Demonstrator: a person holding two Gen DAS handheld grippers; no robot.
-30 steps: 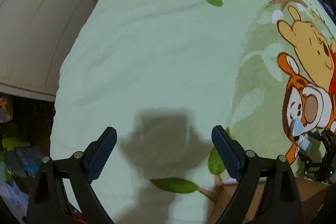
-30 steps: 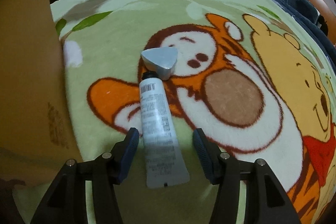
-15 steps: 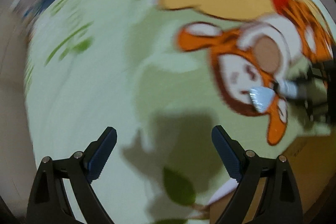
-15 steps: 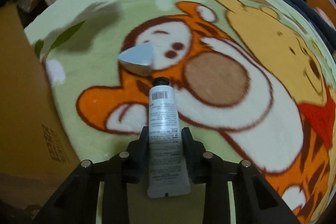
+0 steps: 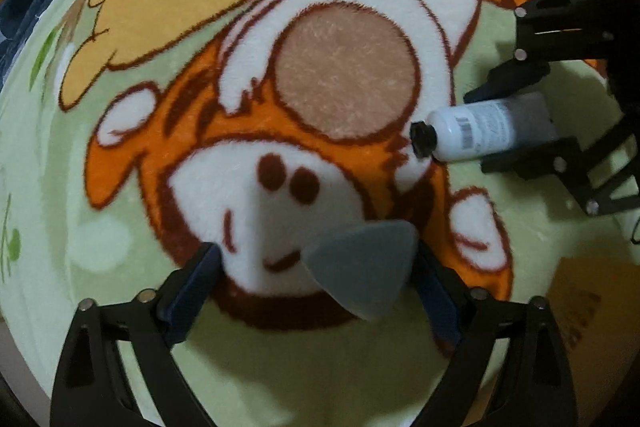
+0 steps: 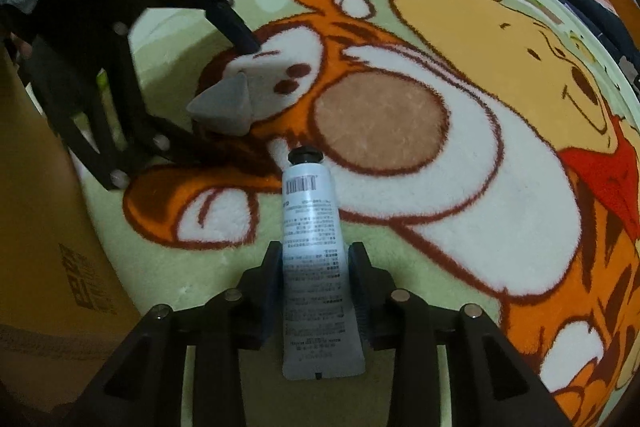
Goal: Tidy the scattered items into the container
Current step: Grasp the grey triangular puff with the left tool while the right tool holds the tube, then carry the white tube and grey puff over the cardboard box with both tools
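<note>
Since a second ago the left gripper point(image 5: 316, 283) has been swung over the grey wedge point(image 5: 360, 267) on the blanket point(image 5: 120, 247), jaws opening astride it, while the tube point(image 6: 312, 251) is pinched by the right gripper point(image 6: 314, 291), its jaws easing, so slippage is risked.

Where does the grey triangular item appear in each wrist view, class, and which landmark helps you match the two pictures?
Left wrist view: grey triangular item low centre, between the open fingers, nearer the right one.
Right wrist view: upper left, beyond the tube's cap.
Shared landmark: the white tube, lying beside it on the cartoon blanket.
</note>
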